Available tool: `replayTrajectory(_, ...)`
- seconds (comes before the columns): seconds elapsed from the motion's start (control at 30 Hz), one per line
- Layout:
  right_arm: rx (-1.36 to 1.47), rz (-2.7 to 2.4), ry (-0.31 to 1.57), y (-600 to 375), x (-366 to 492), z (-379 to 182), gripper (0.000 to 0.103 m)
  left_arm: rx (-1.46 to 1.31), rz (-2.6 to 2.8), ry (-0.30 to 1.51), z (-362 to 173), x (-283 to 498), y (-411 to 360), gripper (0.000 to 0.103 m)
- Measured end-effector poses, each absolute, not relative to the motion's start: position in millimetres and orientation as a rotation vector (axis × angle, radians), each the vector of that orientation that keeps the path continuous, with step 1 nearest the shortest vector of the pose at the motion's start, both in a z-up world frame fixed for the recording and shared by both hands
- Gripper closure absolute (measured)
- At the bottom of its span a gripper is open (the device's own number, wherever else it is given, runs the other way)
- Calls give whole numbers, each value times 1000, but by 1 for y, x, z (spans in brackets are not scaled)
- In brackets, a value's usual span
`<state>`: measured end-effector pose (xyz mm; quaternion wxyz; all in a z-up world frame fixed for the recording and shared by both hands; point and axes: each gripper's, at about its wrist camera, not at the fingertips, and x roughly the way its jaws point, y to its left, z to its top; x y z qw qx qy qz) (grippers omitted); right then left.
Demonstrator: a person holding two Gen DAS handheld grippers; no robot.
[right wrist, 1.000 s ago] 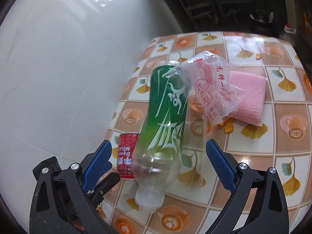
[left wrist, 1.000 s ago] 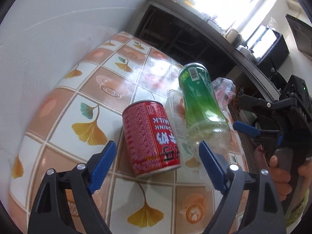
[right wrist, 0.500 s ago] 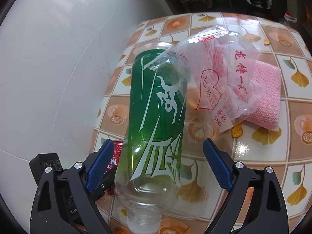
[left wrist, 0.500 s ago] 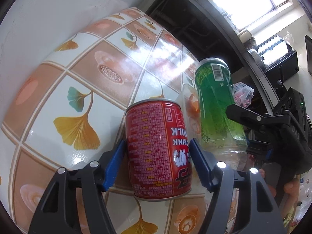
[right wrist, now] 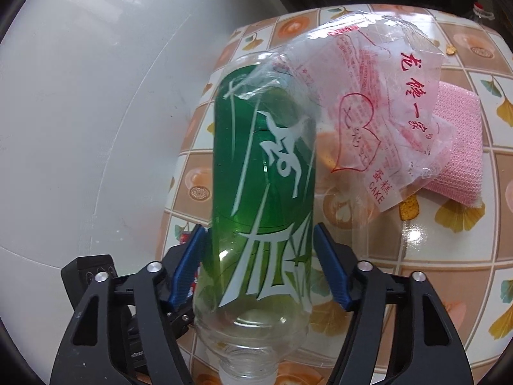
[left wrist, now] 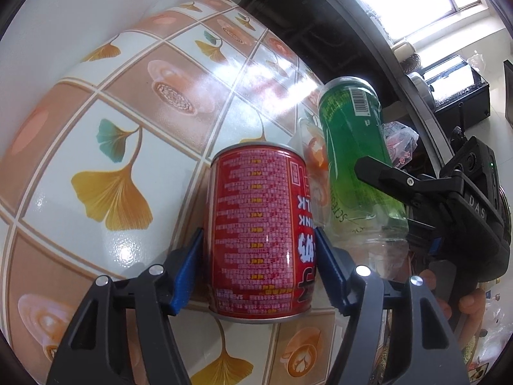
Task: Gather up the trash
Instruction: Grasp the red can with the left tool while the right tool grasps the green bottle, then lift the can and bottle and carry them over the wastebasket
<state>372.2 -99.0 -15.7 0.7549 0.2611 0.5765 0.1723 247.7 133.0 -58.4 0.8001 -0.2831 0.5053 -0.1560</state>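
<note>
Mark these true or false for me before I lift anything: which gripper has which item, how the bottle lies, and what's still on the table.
1. The left gripper has the red can between its fingers. True; the blue pads sit against both sides of the can.
2. The right gripper is around the pink sponge. False; it has just been closing around the green bottle, and the pink sponge lies apart on the table.
3. The green bottle stands upright. False; it lies on its side on the tiled table, neck toward the right gripper.
4. A clear cake wrapper rests against the bottle's far end. True.
5. The red can is crushed flat. False; it keeps its round shape.
</note>
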Motion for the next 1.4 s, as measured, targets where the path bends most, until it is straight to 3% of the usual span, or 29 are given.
replayTrajectory(0.9,580,476,1183,-109,342,10,44,-653,-314,951,-41,200,157,39)
replayTrajectory(1.4,696,592,1071,-148,293,47,44,-626,-386,840,12,164,148,39)
